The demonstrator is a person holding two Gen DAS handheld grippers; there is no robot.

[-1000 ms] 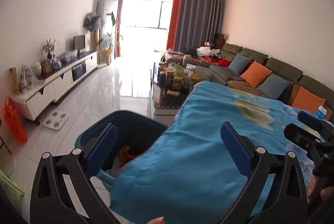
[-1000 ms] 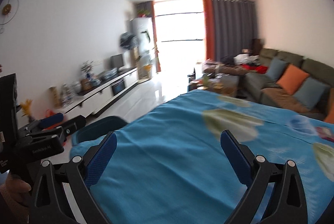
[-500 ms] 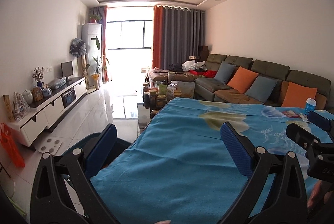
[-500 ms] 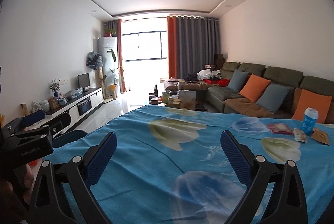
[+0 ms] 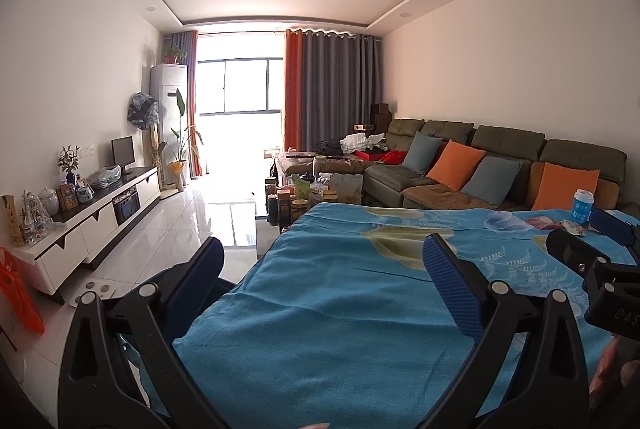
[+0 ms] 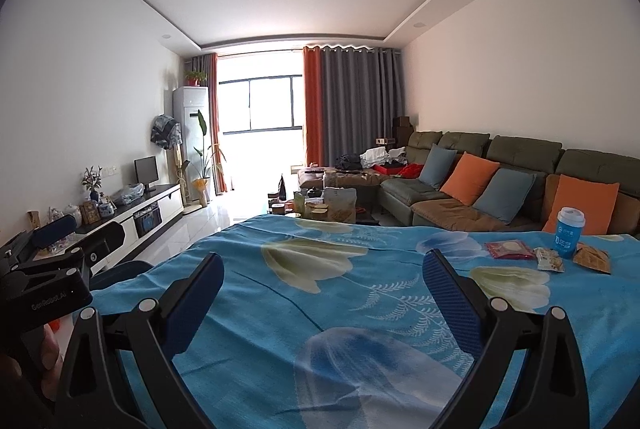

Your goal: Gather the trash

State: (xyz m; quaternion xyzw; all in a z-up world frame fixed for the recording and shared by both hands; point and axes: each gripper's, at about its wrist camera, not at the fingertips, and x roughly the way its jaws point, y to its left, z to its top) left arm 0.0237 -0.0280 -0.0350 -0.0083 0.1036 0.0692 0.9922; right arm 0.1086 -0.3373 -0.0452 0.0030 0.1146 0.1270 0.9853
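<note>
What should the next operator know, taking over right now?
Left gripper: jaws open, empty, above the blue tablecloth.
Right gripper: jaws open, empty, over the same cloth.
Trash sits at the table's far right: red snack packet, small wrapper, brown wrapper, blue cup beside them.
Bin: only a dark blue rim shows off the table's left edge.
Done: nothing visibly collected.
Left: pick up each piece and carry it to the bin.

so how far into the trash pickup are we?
Nothing looks collected. Both tongs, left and right, are open and empty above the blue tablecloth. Still left: red packet, snack wrapper, brown wrapper, cup. Bin waits at the left edge.
</note>
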